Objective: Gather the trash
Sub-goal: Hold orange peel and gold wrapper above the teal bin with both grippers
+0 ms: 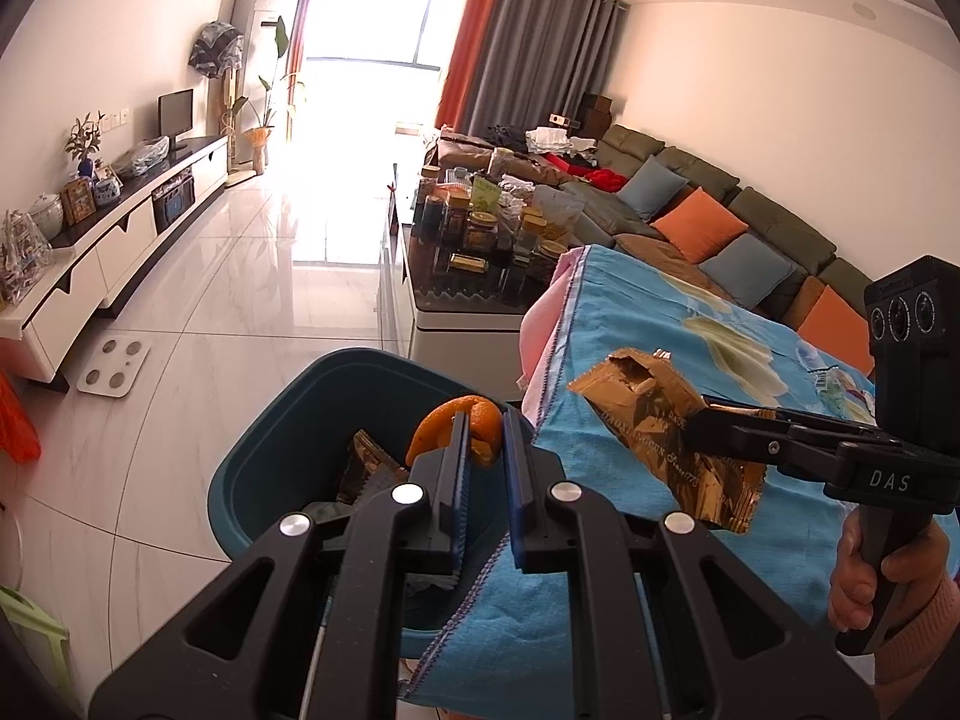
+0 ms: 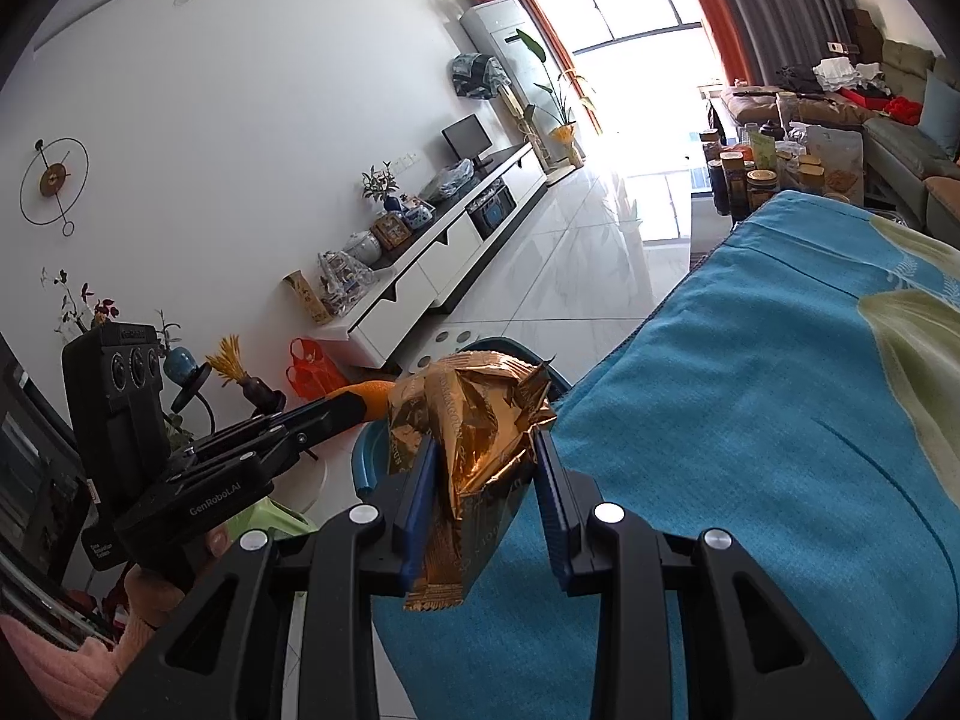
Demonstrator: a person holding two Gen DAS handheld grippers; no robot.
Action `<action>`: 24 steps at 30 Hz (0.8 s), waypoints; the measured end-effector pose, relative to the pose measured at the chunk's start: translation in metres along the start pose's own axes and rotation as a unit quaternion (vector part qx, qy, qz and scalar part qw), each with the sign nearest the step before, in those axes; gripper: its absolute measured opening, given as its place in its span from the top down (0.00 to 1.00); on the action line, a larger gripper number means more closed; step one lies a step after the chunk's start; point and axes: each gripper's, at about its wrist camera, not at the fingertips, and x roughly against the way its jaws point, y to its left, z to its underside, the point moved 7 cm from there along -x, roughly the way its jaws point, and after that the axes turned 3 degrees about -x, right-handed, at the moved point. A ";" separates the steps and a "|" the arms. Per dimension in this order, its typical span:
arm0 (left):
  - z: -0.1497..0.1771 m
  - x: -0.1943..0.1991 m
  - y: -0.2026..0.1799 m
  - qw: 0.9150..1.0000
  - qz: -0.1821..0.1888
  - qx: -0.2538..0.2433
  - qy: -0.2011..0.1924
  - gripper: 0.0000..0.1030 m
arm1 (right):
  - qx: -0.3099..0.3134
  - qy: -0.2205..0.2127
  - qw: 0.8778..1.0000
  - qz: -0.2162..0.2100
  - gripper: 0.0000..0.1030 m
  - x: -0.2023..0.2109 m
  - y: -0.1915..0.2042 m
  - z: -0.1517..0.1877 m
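Left wrist view: the orange peel is pinched at the tips of the left tongs, which stand narrow around it, directly over the open mouth of the teal trash bin. That placement reads as deliberate: let go here and the peel should fall inside, where a gold wrapper piece already lies. Just to the right, the right tongs grip a crumpled gold foil snack bag, held above the edge of the worktop under its blue floral cloth, beside the bin but not yet over it. The person's hand wraps the handle below.

In the right wrist view the same snack bag fills the gap of the right tongs, both pads pressing its crushed sides, so they stand partly closed on it. The bin rim shows just beyond, and the left tongs reach in from the left with the peel. Probably the peel drops first, then the bag shifts leftward over the bin.
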 end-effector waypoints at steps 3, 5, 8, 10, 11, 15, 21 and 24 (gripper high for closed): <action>0.002 -0.003 0.004 1.000 -0.003 0.002 0.002 0.89 | 0.002 0.003 1.000 0.000 0.71 -0.002 0.001 0.000; 0.002 -0.005 0.005 1.000 -0.006 0.003 0.004 0.89 | 0.003 0.005 1.000 -0.001 0.71 -0.004 0.002 0.001; 0.003 -0.007 0.006 1.000 -0.011 0.002 0.006 0.89 | 0.003 0.007 1.000 -0.001 0.71 -0.005 0.002 0.000; 0.004 -0.009 0.008 1.000 -0.012 0.004 0.007 0.89 | 0.004 0.008 1.000 -0.001 0.71 -0.005 0.002 -0.002; 0.004 -0.010 0.008 1.000 -0.013 0.004 0.008 0.89 | 0.005 0.009 1.000 -0.001 0.71 -0.007 0.002 -0.002; 0.006 -0.012 0.010 1.000 -0.015 0.008 0.011 0.89 | 0.008 0.012 1.000 0.000 0.71 -0.010 0.005 -0.004; 0.008 -0.018 0.012 1.000 -0.019 0.012 0.014 0.89 | 0.009 0.016 1.000 0.001 0.71 -0.014 0.004 -0.005; 0.008 -0.021 0.013 1.000 -0.021 0.013 0.016 0.89 | 0.010 0.019 1.000 0.003 0.71 -0.017 0.006 -0.006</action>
